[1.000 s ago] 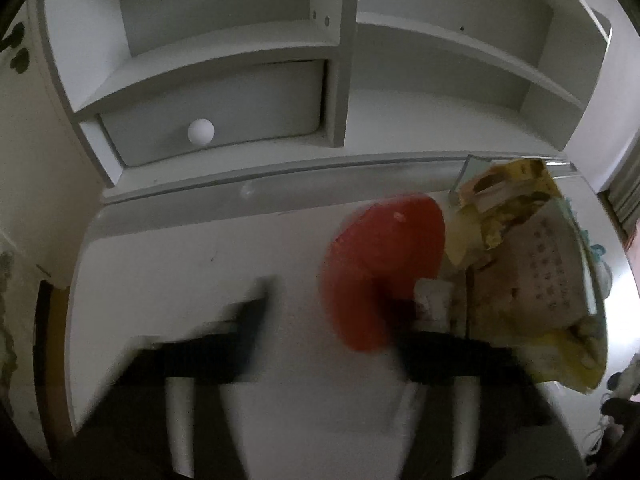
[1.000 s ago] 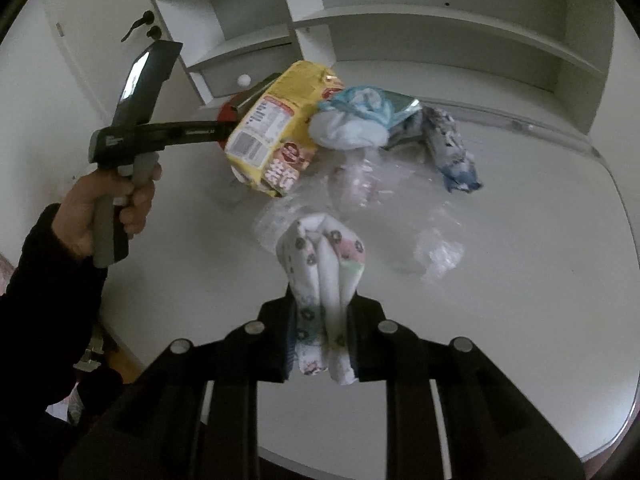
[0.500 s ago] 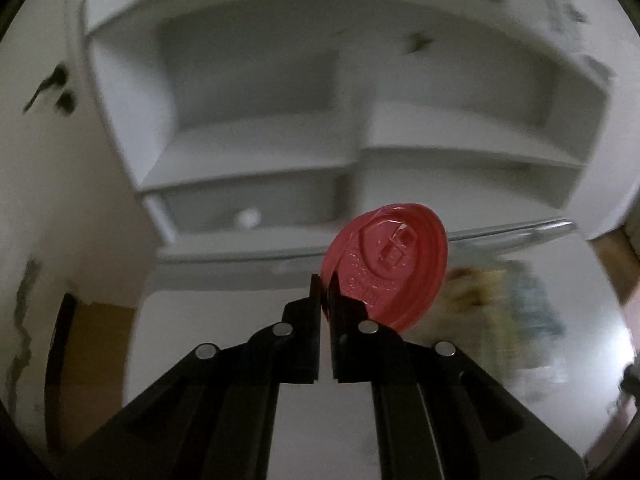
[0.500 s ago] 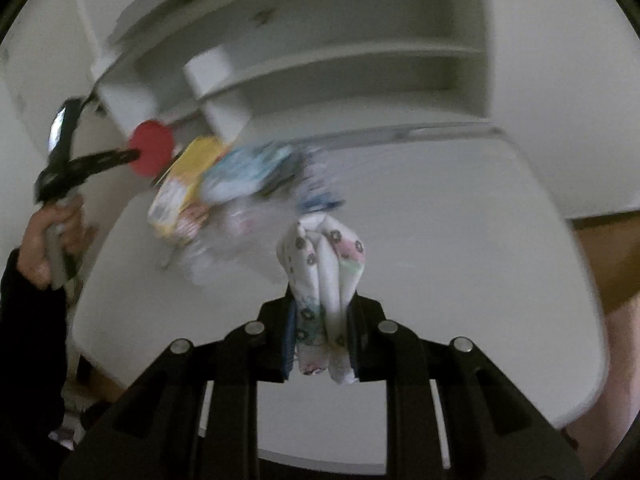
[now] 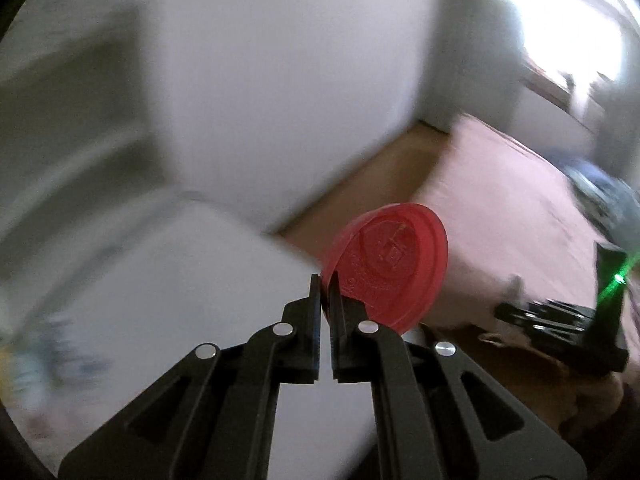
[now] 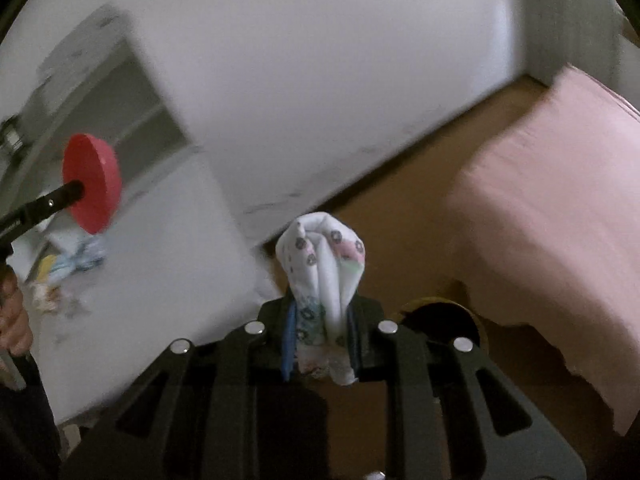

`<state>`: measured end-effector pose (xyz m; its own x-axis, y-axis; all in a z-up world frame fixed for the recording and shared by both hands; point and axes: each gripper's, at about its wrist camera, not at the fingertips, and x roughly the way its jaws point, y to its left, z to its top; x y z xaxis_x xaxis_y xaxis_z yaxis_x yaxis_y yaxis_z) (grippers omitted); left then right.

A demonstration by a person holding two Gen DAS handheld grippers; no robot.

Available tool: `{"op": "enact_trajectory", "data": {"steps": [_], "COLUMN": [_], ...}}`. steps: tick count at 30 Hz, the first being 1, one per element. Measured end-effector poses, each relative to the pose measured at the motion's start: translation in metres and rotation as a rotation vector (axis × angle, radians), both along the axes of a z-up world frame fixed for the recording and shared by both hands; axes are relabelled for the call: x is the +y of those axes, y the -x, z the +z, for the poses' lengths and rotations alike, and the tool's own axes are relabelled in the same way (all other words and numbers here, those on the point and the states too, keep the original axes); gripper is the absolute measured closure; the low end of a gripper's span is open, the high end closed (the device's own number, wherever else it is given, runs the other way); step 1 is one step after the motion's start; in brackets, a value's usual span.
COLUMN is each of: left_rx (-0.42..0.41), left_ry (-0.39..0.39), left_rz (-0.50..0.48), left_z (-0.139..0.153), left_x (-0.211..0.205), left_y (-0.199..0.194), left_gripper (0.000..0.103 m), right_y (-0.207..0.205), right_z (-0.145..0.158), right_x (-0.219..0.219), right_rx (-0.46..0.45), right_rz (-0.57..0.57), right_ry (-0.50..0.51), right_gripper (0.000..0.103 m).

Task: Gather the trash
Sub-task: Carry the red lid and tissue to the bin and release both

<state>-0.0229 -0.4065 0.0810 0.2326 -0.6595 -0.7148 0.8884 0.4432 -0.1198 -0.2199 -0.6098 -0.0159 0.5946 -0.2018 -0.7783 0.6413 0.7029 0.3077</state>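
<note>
Right wrist view shows the right tool [image 6: 320, 316] clamped on a folded white wrapper with a flower print [image 6: 326, 264], held upright between the pads above a brown floor [image 6: 400, 216]. Just below and to the right of it sits a round dark opening with a tan rim [image 6: 440, 316], which I judge to be the bin, though the tool body hides most of it. The step in hand looks like carrying both pieces off the white bench [image 6: 152, 264] to that bin. To do it well, each piece should be centred over the opening before the pads let go, the light wrapper low enough that it cannot drift onto the floor.

Left wrist view shows the left tool [image 5: 325, 284] closed on the rim of a red plastic lid [image 5: 392, 268], pinched at its edge only, so a jolt could twist it loose; a steady wrist matters. This view catches the embossed face of the lid and the other tool at far right, but no bin. Only the right view shows the leftover trash on the bench [image 6: 68, 268], blurred, and the pink bedding [image 6: 560, 220].
</note>
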Motion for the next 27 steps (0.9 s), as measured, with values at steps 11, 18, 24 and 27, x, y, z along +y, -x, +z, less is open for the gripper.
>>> {"op": "enact_trajectory", "data": {"steps": [11, 18, 24, 27], "left_rx": [0.136, 0.123, 0.144, 0.132], "left_ry": [-0.242, -0.4, -0.438, -0.442], "left_rz": [-0.32, -0.345, -0.327, -0.337], "left_z": [-0.171, -0.257, -0.286, -0.284], "left_x": [-0.176, -0.213, -0.231, -0.232], "left_y": [0.107, 0.109, 0.106, 0.106], "left_gripper": [0.1, 0.1, 0.094, 0.058], "right_y": [0.095, 0.099, 0.089, 0.087], "right_z": [-0.099, -0.144, -0.159, -0.168], "right_x": [-0.074, -0.093, -0.101, -0.104], "right_rx": [0.141, 0.163, 0.162, 0.168], "right_rz": [-0.206, -0.215, -0.201, -0.205], "right_ry": [-0.182, -0.265, -0.288, -0.301], "right_gripper": [0.082, 0.082, 0.082, 0.082]}}
